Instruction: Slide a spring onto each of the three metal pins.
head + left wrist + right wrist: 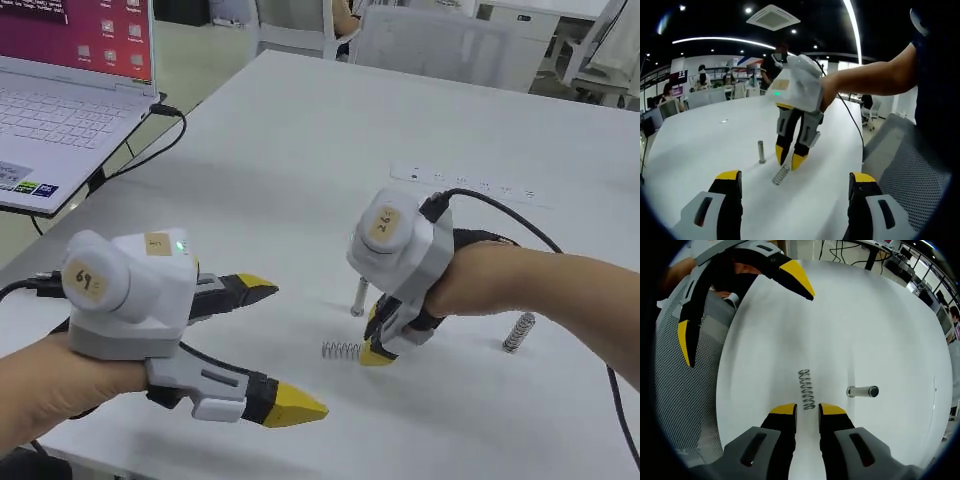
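A spring (341, 350) lies flat on the white table (270, 170), also visible as the spring (806, 388) and the spring (781, 174). My right gripper (808, 409) points down at it, jaws open by a narrow gap, the spring's near end just between the tips. The same right gripper (375, 347) (791, 159) stands over the table. One metal pin (360, 297) (761, 151) (863, 391) stands upright just beyond. A second spring (518, 332) lies to the right. My left gripper (280, 345) (795, 177) is wide open and holds nothing, short of the spring.
An open laptop (60, 100) sits at the table's far left with a black cable (160, 140) beside it. A flat white strip (460, 183) lies farther back. A cable (520, 215) trails from the right gripper. Chairs and desks stand beyond the table.
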`<state>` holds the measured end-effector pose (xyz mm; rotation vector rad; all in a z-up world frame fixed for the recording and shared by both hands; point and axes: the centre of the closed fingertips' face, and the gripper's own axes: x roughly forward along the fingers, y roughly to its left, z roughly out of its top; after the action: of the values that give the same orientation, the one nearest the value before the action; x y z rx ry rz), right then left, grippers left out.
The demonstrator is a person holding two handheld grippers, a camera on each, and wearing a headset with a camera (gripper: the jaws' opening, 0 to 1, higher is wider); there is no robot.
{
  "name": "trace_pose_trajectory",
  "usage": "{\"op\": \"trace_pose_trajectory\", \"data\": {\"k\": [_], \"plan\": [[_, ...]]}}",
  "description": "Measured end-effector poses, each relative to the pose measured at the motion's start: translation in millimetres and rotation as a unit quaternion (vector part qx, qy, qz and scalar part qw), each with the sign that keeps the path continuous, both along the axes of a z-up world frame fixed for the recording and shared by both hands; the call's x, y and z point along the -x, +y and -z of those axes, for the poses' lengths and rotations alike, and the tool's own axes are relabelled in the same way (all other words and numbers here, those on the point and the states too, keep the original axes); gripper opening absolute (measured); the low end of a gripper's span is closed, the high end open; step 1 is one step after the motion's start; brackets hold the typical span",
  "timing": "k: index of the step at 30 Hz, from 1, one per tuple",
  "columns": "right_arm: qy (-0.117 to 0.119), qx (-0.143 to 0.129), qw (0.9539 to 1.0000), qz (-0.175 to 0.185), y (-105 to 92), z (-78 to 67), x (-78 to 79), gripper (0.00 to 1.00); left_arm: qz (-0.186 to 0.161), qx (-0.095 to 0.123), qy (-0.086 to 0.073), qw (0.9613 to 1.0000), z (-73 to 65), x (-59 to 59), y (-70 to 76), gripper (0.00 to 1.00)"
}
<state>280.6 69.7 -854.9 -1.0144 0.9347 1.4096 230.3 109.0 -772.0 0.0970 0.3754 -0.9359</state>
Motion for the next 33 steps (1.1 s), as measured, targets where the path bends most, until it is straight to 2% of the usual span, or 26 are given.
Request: {"op": "trace_pose_trajectory", "data": {"k": [11,17,24,26,28,33], "plan": [[0.002,0.010,0.9999,-0.009,1.5,7.3,0.4,0.14,-0.006,0.002,0.002,1.0000,1.3,1.2,4.7,0.84],[-0.003,0.010,0.9998,-0.014,1.1,7.1,-0.8,0.13,-0.006,0.002,0.003,1.0000,2.1,1.3,4.0,0.84],[-0.019,0.018,0.9989,-0.040,-0.4,7.8,0.7,0.08,-0.006,0.003,0.004,1.0000,3.0,0.5,3.9,0.83],[-0.028,0.015,0.9984,-0.046,0.7,6.9,-0.5,0.08,-0.005,0.001,0.004,1.0000,3.7,0.9,3.2,0.83],[-0.020,0.015,0.9989,-0.039,0.0,5.0,1.2,0.08,-0.003,0.000,0.004,1.0000,4.2,1.4,2.5,0.82],[-0.020,0.009,0.9991,-0.037,-2.2,-5.5,2.6,0.08,0.000,-0.002,0.004,1.0000,6.7,1.9,2.0,0.79]]}}
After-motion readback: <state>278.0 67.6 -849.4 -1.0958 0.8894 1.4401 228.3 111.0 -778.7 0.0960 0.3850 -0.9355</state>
